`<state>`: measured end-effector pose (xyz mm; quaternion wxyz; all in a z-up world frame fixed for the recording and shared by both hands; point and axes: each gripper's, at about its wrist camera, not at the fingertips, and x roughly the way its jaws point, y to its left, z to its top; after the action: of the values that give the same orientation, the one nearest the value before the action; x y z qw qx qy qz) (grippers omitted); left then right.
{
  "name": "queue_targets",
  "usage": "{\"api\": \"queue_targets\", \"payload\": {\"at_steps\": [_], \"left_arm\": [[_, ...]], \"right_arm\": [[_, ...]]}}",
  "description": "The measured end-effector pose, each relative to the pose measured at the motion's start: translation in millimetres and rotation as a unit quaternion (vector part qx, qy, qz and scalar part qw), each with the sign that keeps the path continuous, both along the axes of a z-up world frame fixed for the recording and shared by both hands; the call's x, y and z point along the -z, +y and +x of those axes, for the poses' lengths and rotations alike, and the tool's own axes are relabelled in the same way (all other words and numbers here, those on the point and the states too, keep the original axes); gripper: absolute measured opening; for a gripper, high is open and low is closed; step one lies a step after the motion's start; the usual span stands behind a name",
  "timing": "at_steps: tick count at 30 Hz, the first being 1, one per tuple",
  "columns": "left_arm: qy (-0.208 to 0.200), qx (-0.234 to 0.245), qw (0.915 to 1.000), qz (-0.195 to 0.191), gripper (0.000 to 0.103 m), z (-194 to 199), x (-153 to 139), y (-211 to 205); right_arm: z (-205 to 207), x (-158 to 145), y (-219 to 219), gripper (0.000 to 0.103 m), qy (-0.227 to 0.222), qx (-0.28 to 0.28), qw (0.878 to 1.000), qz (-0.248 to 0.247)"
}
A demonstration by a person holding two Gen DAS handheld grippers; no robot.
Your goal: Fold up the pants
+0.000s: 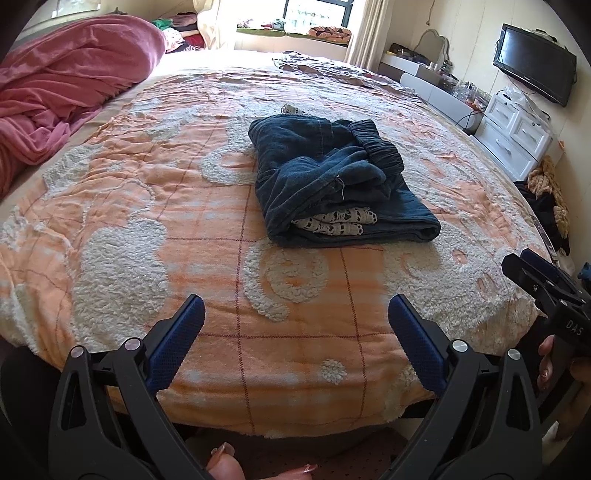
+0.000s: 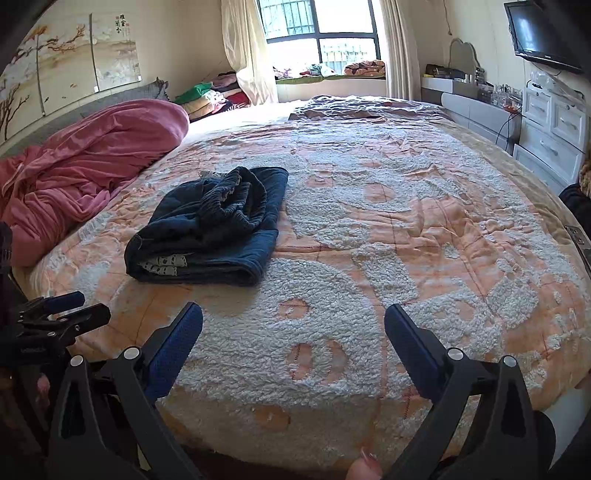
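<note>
The folded pants (image 1: pixel 336 177) lie on the blanket (image 1: pixel 184 229) that covers the bed (image 2: pixel 406 229), well apart from both tongs. The left tongs (image 1: pixel 295 332) hang over the near edge of the bed, with the pants ahead of them; the right tongs (image 2: pixel 293 343) hang to their right, with the pants ahead and to the left. A heaped quilt (image 1: pixel 62 85) lies on the bed left of the pants. Drawers (image 1: pixel 513 133) stand right of the bed, a television (image 1: pixel 535 62) on the wall above them, a window (image 2: pixel 317 33) behind the bed

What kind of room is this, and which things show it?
Most likely a home bedroom: a large bed under an orange and white blanket, a rumpled pink duvet near the headboard, and a wall-mounted television above white drawers.
</note>
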<state>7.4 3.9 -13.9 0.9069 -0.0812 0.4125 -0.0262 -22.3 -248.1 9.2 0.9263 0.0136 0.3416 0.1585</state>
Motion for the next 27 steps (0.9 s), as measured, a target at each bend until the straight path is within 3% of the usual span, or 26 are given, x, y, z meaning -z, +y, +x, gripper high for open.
{"api": "queue_targets", "payload": {"at_steps": [27], "left_arm": [[0.000,-0.004,1.0000,0.004,0.094,-2.3,-4.1,1.3]], "right_arm": [[-2.7,-1.7,-0.1,0.098,0.004,0.010,1.000,-0.009]]}}
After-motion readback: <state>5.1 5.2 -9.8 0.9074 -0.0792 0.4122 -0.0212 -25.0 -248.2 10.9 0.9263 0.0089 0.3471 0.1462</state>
